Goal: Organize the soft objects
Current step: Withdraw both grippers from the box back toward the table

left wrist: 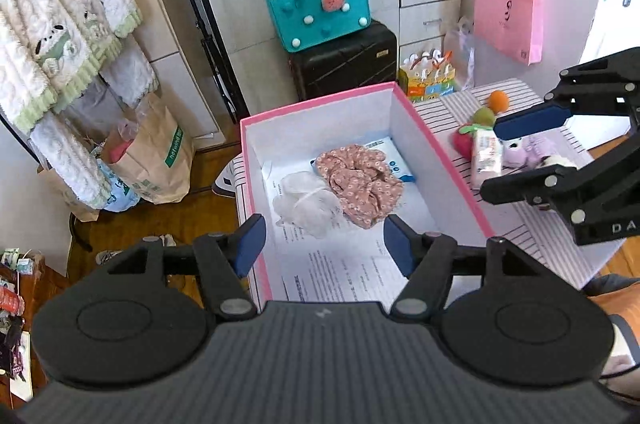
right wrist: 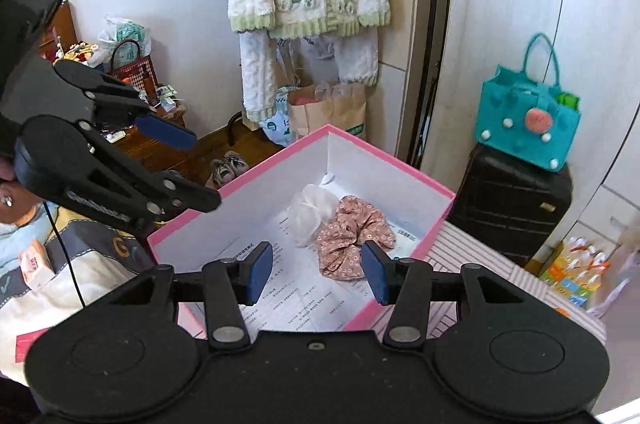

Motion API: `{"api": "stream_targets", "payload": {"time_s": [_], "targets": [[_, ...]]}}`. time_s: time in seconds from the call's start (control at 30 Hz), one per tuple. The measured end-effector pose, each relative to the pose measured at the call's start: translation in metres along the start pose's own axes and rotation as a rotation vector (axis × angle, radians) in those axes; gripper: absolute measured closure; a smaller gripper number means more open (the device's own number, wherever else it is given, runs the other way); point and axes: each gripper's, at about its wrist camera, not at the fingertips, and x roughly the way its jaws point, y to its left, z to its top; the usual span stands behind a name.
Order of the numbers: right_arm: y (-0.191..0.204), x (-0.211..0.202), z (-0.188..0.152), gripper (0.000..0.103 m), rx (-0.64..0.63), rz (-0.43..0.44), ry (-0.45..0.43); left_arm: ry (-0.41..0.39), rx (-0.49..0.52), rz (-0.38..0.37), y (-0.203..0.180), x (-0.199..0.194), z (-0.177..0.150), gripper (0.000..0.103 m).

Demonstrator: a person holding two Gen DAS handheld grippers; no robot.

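Pink-rimmed box (left wrist: pixel 440 140) holds floral scrunchie (left wrist: pixel 360 180) beside white scrunchie (left wrist: pixel 306 200).

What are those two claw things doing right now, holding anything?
Left gripper: open, holding nothing, above the pink box.
Right gripper: open, holding nothing.

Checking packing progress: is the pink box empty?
No. The pink box holds a floral scrunchie and a white scrunchie on papers.

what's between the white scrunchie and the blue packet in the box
The floral scrunchie lies between the white scrunchie and blue packet, seen in the left wrist view.
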Motion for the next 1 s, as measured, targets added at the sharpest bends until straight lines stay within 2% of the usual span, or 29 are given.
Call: {"api": "stream_targets", "payload": {"time_s": [0.2, 0.37, 0.47, 0.63, 0.83, 1.0], "targets": [[0.012, -0.032, -0.010, 0.045, -0.033, -0.020, -0.026, 0.003, -0.013, -0.016, 0.000, -0.023, -0.008, 0.037], [0.023, -0.052, -0.023, 0.042, -0.055, -0.007, -0.035, 0.039, 0.006, -0.017, -0.010, -0.035, -0.016, 0.036], [0.031, -0.067, -0.035, 0.040, -0.067, -0.021, -0.053, 0.030, 0.003, -0.033, -0.018, -0.046, -0.023, 0.027], [0.044, -0.092, -0.063, 0.037, -0.093, -0.037, -0.093, 0.005, 0.067, -0.067, -0.042, -0.062, -0.044, 0.022], [0.051, -0.113, -0.106, 0.035, -0.058, -0.044, -0.138, -0.019, 0.130, -0.116, -0.073, -0.069, -0.075, 0.021], [0.056, -0.125, -0.137, 0.032, -0.035, -0.065, -0.160, -0.052, 0.143, -0.142, -0.089, -0.075, -0.091, 0.021]]}}
